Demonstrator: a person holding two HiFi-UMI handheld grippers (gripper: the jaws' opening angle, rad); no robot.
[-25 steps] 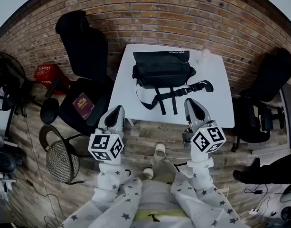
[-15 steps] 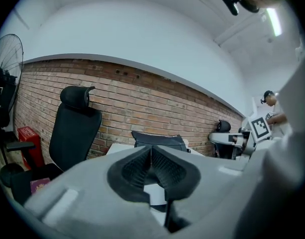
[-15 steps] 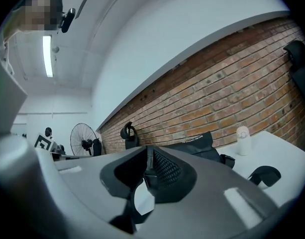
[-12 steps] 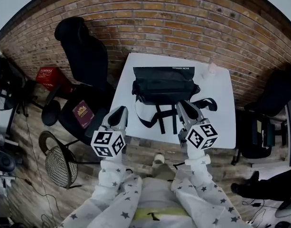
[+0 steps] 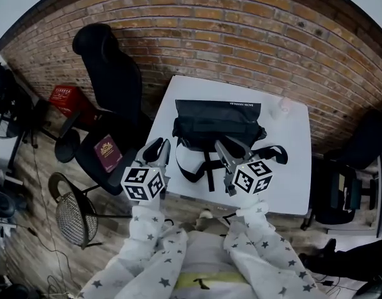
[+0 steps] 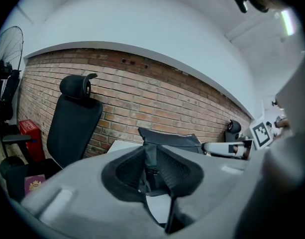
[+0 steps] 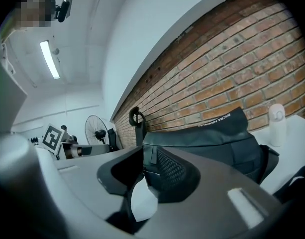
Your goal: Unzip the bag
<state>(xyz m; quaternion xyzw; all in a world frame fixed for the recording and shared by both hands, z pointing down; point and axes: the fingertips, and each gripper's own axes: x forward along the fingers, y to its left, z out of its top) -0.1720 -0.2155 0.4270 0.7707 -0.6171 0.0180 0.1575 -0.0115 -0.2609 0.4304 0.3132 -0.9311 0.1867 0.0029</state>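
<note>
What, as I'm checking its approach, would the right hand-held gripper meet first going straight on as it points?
Probably the black bag, seen dead ahead between the opening, empty jaws of the right hand-held gripper; how far off is unclear.

White print along the top flap of the bag (image 7: pixel 212 143) reads, as far as I can tell, "BACRA HANNINA".

surface: white table (image 5: pixel 291 178) | on it: 1 black bag (image 5: pixel 217 122), 1 white bottle (image 5: pixel 283 107)
</note>
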